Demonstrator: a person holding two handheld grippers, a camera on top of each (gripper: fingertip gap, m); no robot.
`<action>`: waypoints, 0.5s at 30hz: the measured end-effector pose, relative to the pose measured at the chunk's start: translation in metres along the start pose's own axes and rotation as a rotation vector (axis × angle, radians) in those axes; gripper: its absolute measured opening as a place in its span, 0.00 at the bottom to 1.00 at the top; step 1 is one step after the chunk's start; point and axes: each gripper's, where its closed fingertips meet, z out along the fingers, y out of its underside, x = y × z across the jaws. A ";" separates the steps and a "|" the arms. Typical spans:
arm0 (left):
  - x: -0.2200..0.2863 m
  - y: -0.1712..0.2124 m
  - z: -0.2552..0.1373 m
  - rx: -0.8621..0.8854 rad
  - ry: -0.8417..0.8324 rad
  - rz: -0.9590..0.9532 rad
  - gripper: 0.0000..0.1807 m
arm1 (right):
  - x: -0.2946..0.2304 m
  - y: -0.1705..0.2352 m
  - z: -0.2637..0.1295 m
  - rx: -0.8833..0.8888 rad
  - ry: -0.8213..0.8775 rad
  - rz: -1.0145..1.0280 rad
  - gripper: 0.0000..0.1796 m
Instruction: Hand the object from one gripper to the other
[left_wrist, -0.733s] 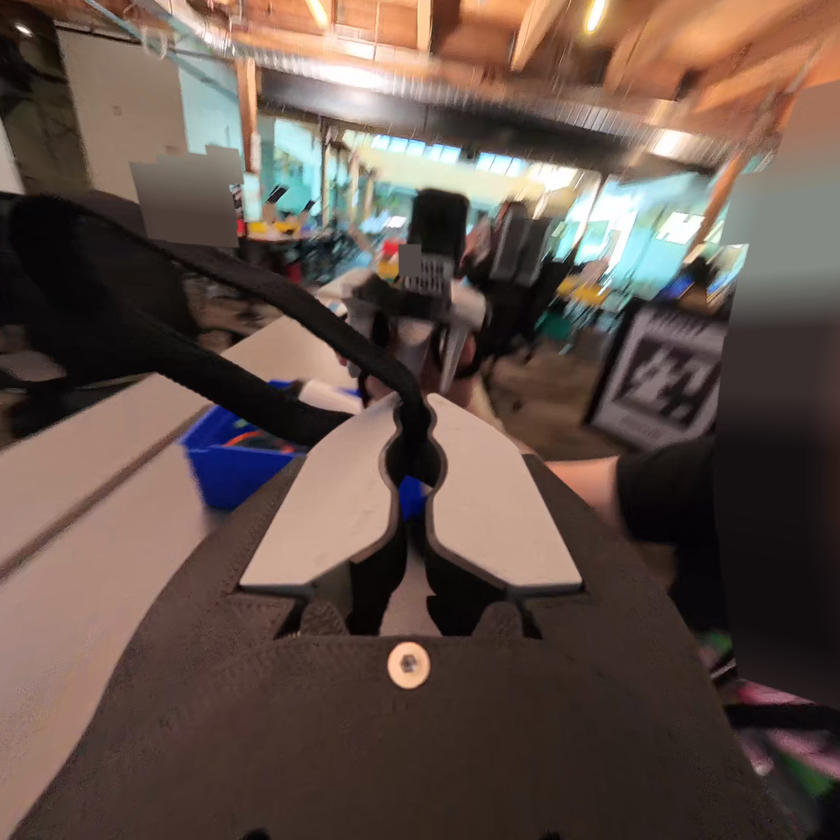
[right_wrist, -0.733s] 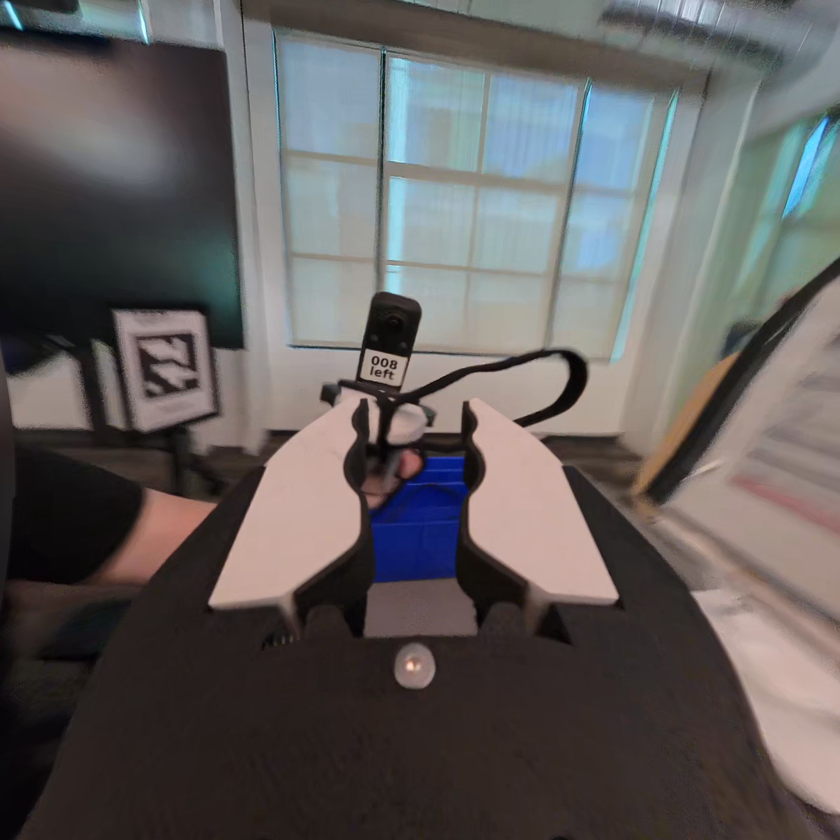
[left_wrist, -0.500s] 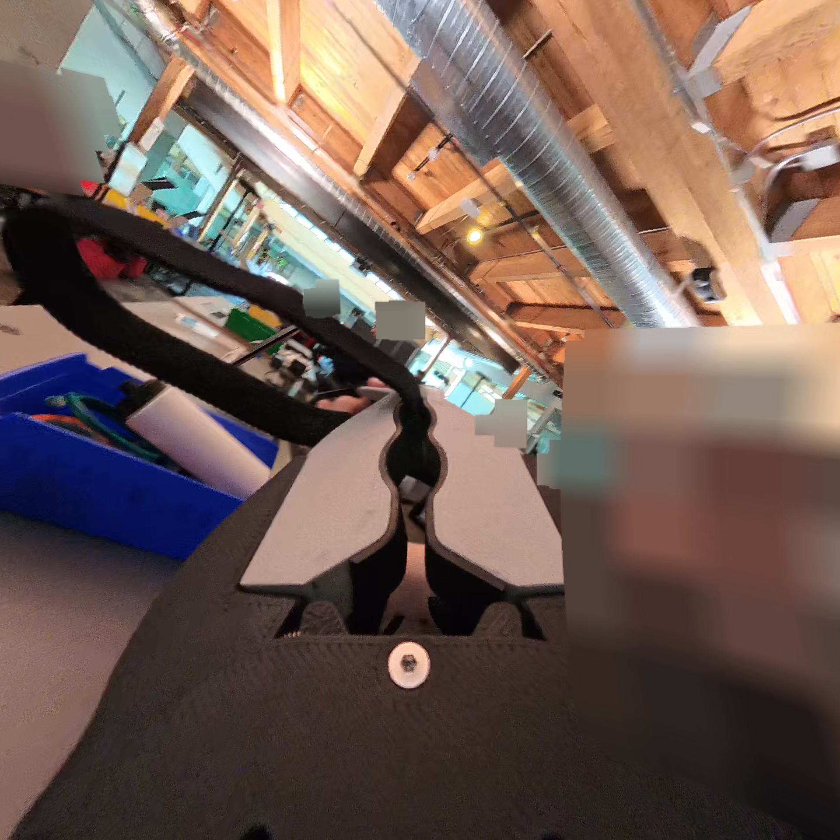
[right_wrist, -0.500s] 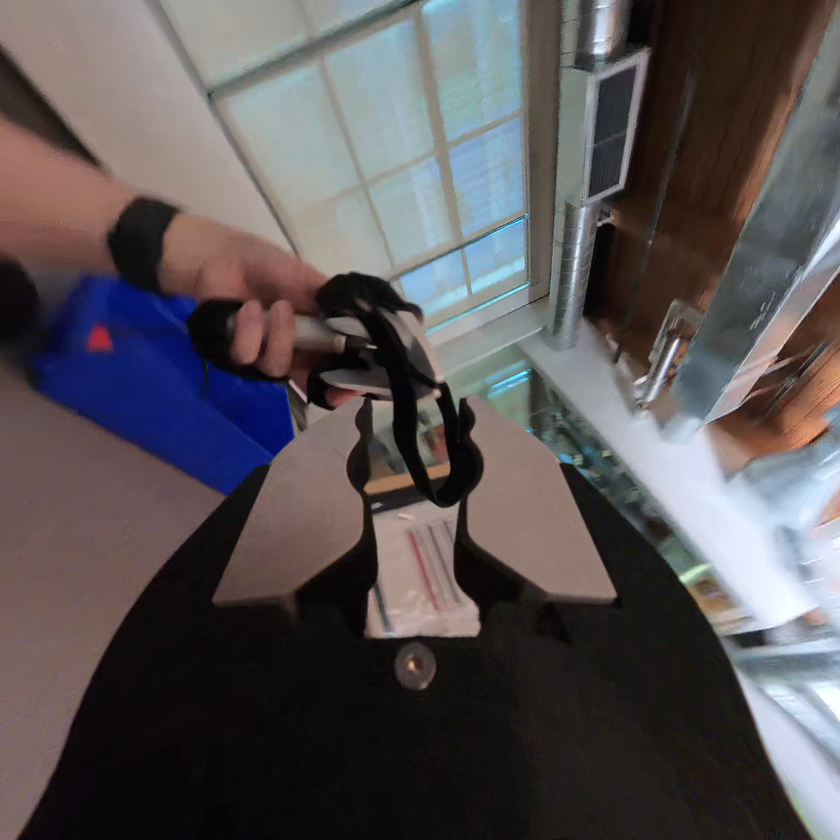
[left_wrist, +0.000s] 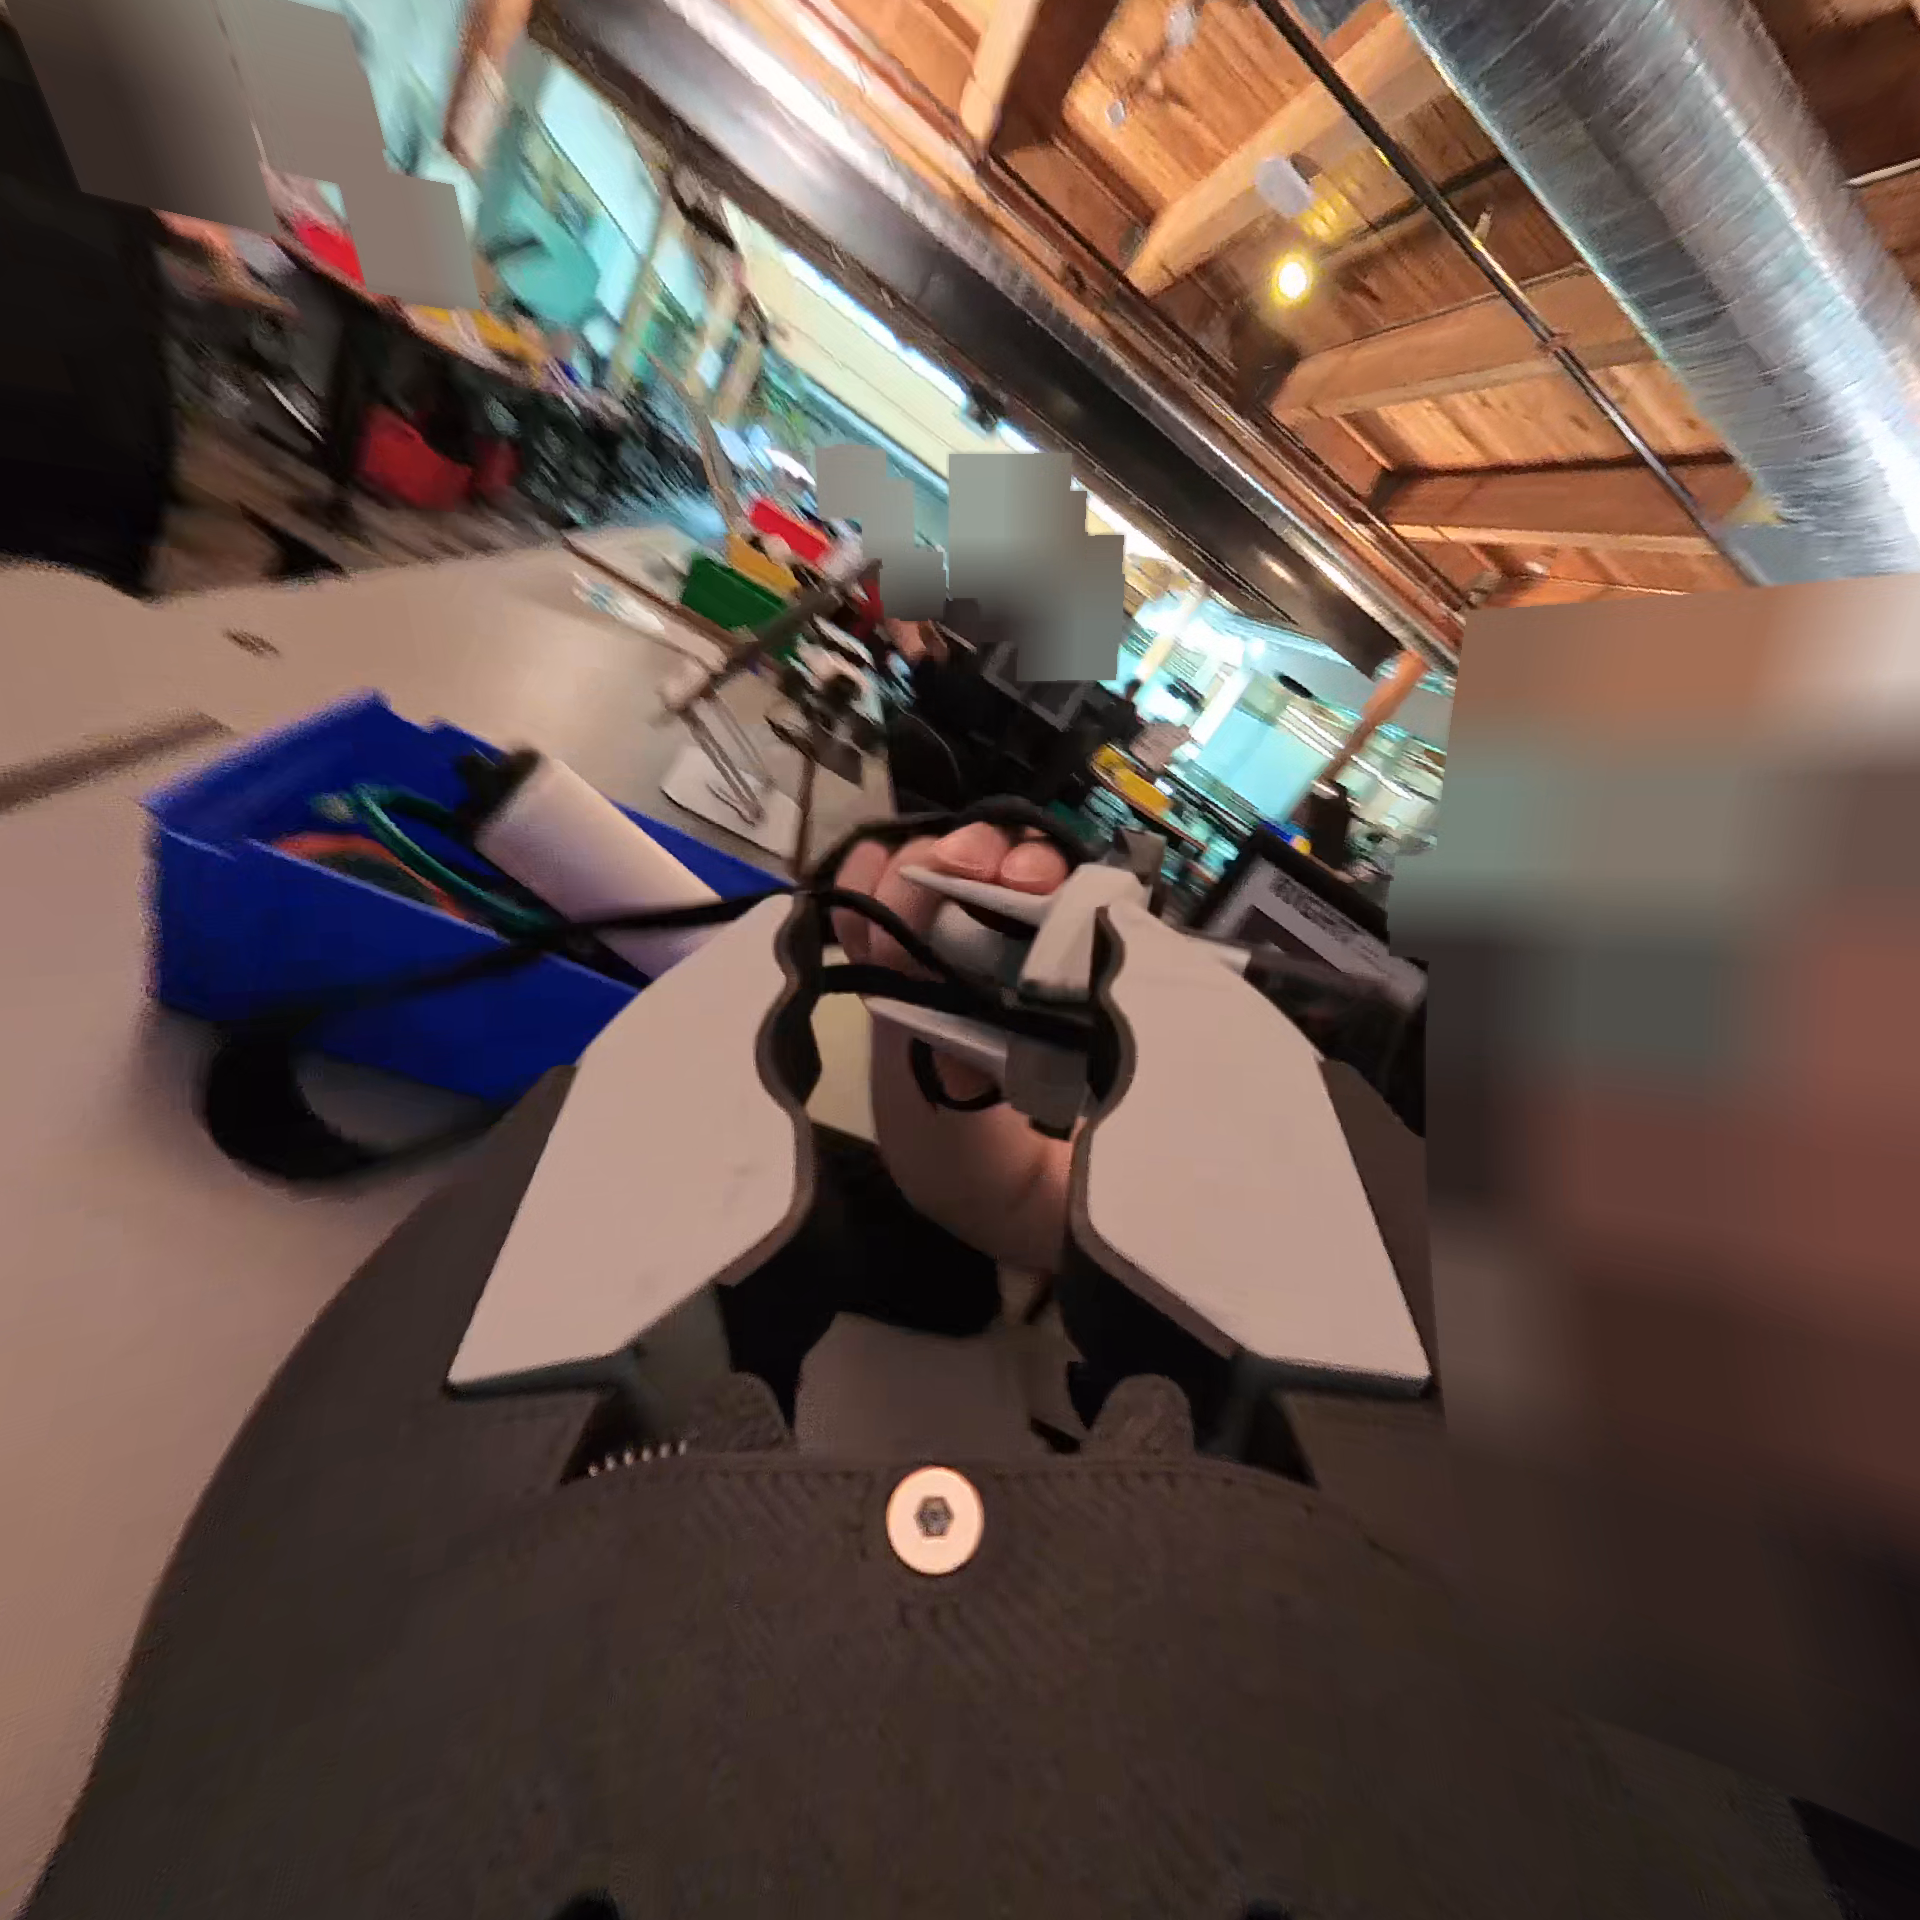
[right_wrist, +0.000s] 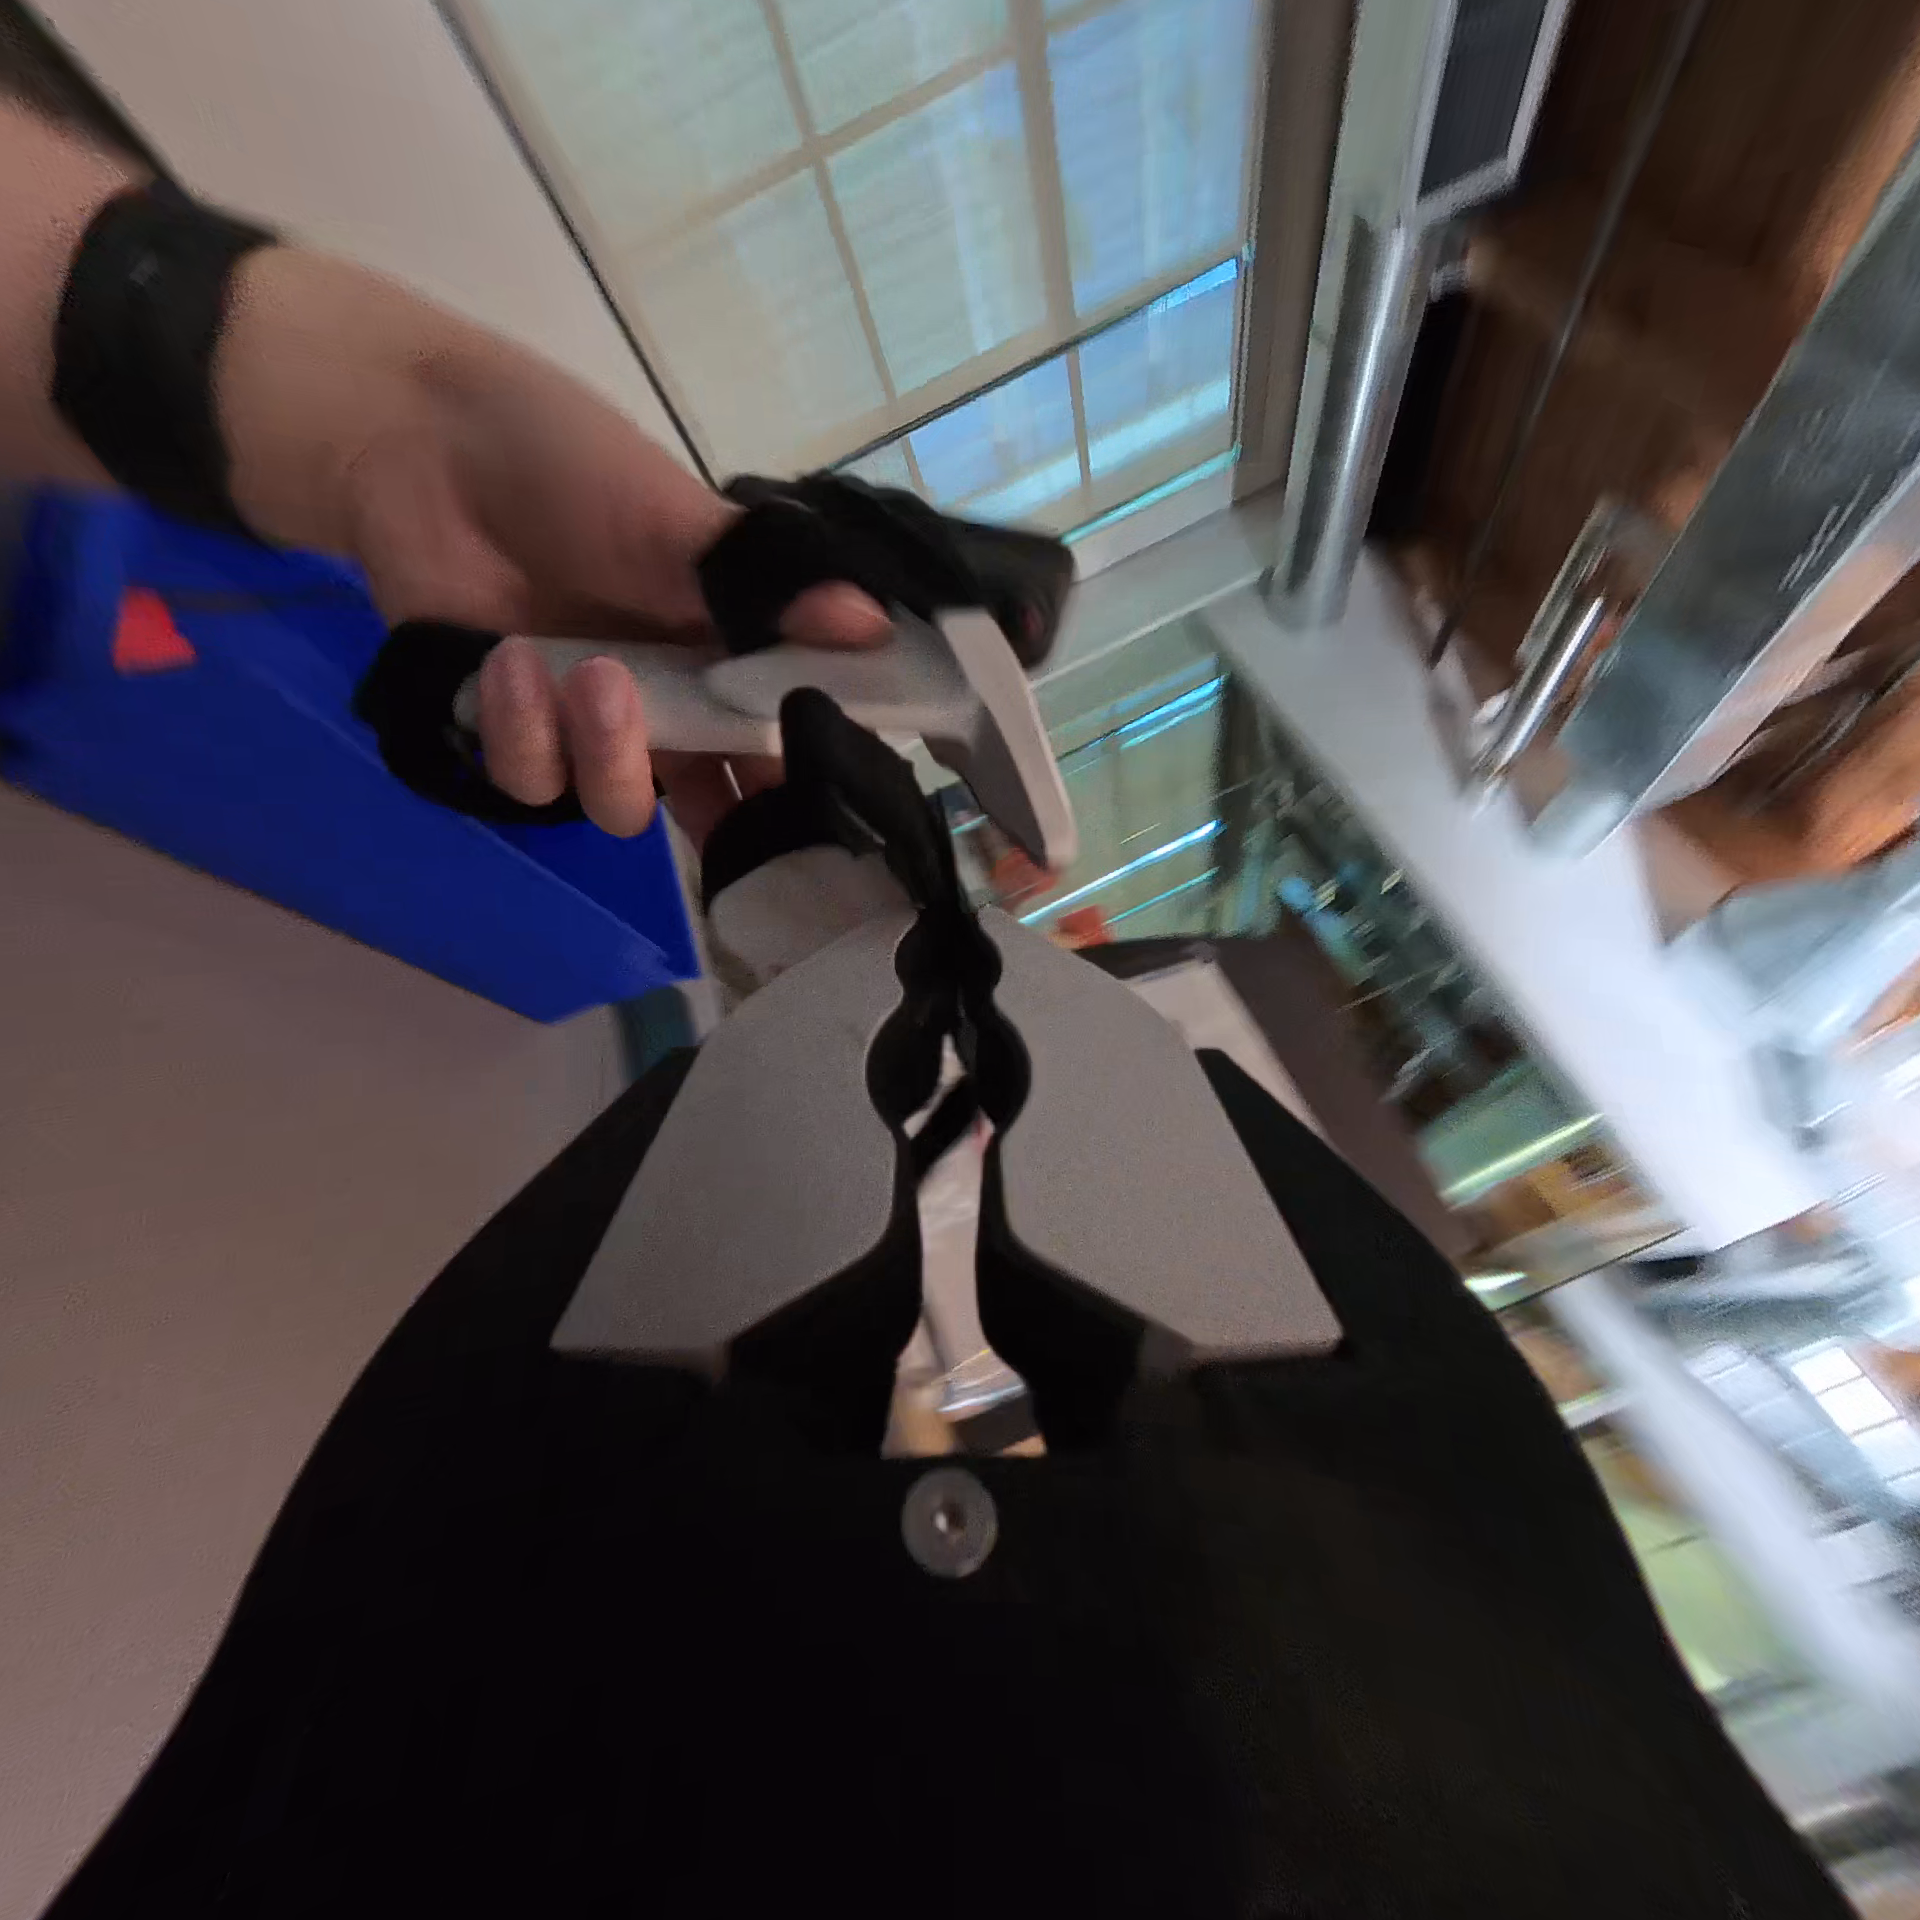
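Note:
The object is a black strap. My right gripper is shut on it, and the strap runs up from the tips between the left gripper's fingers, which a hand holds just ahead. In the left wrist view my left gripper is open with its jaws wide apart. The strap passes between them without being pinched. It is clamped in the right gripper's fingers and trails left to a loop on the table.
A blue bin stands on the grey table left of the grippers, holding a white cylinder and coloured cables. It also shows in the right wrist view. Blurred workshop benches, a window and ceiling ducts lie behind.
My left gripper has opened and let go of the strap. My right gripper has shut on the strap. The two grippers have come closer together.

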 end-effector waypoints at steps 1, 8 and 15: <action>-0.001 -0.011 -0.006 0.058 -0.040 0.055 0.27 | 0.007 0.009 0.000 -0.017 -0.015 0.135 0.03; 0.012 -0.047 -0.026 0.232 -0.341 0.568 0.33 | 0.038 0.076 0.000 -0.223 0.091 0.667 0.03; 0.021 -0.025 0.007 0.199 -0.586 1.066 0.36 | 0.028 0.060 0.009 -0.218 0.147 0.713 0.03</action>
